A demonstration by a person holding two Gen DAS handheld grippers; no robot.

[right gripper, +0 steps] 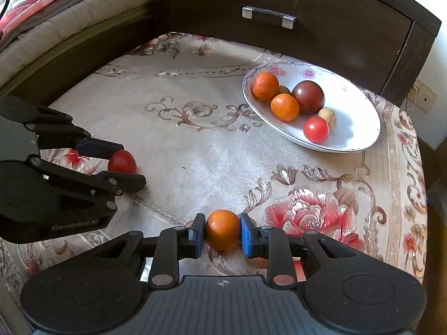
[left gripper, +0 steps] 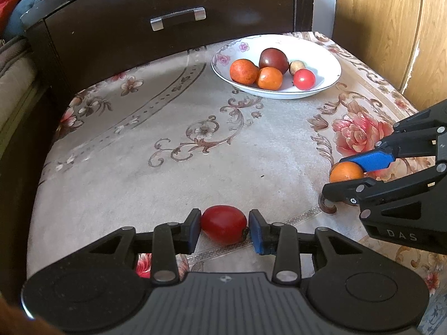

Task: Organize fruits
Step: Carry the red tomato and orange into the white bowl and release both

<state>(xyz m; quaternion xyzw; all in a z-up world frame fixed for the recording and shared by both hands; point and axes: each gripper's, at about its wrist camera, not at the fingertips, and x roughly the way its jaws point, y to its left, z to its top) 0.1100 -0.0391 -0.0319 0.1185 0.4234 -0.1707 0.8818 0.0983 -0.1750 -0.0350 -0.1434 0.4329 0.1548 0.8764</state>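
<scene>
Left tool [left gripper: 224, 227] clamps the red fruit [left gripper: 223, 224] between its pads; right tool [right gripper: 222, 233] clamps the orange fruit [right gripper: 222, 229].

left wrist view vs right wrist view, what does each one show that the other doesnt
Only the left wrist view shows the wooden door at the right and a red and blue cloth at the top left.

Only the right wrist view shows the pink bedding on the grey cushion, and a wall socket.

Both show the left gripper closed on the red fruit, the right gripper closed on the orange fruit, the white plate of fruit, the floral cloth and the dark drawer.
</scene>
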